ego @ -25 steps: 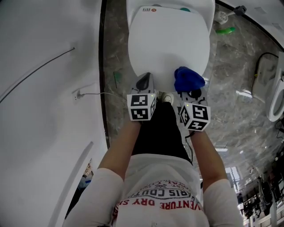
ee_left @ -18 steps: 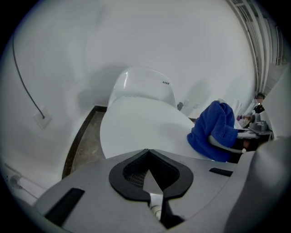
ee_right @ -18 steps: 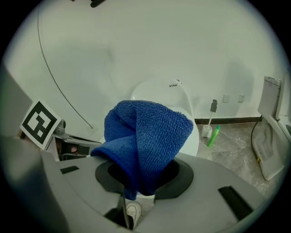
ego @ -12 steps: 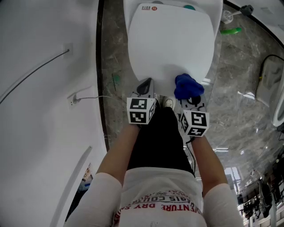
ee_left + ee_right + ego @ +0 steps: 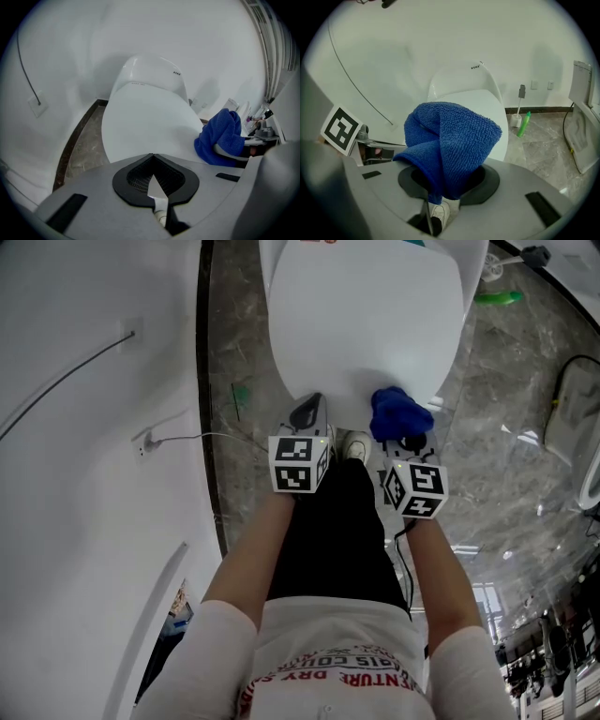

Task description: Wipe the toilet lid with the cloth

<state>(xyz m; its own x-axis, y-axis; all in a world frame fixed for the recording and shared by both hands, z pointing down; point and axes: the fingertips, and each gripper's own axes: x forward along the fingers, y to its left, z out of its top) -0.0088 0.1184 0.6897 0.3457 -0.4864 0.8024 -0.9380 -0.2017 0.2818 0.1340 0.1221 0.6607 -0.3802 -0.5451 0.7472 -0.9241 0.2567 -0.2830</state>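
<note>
Room: bathroom, grey marble-look floor (image 5: 234, 334), plain white wall (image 5: 94, 521) on the person's left. Thin cable (image 5: 66, 381) runs across the wall; small socket (image 5: 141, 442) lower down w/ a wire leading off toward the floor. Small green scrap (image 5: 240, 395) on the floor near the wall base.

Surface: toilet lid (image 5: 366, 324) is white, glossy, closed. Nothing else sits on it apart from the cloth at its front-right edge. Cistern/rear housing behind it shows in both gripper views.

Right of the toilet by the far wall: green bottle (image 5: 523, 124) and toilet brush (image 5: 520, 105) in a holder, just beside each other. White hinged part (image 5: 581, 126) further right, can't ID.

Person stands right at the front of the bowl, black trousers, white shoe (image 5: 354, 444) between the two grippers.

Left gripper (image 5: 307, 416): jaws brought together, tips meeting, nothing between them. Tip sits over the front-left rim of the lid; contact w/ lid can't be judged.

Right gripper (image 5: 405, 439): jaws clamped on the cloth (image 5: 450, 145). Cloth is blue terry, bunched and folded, most of it bulging out fwd of the jaws, a short tail hanging down through the gap. In head view the bundle sits over the front-right edge of the lid; looks very close to the surface in the left gripper view, contact not certain.

Grippers are side by side, near each other, both pointing at the lid's front edge.
</note>
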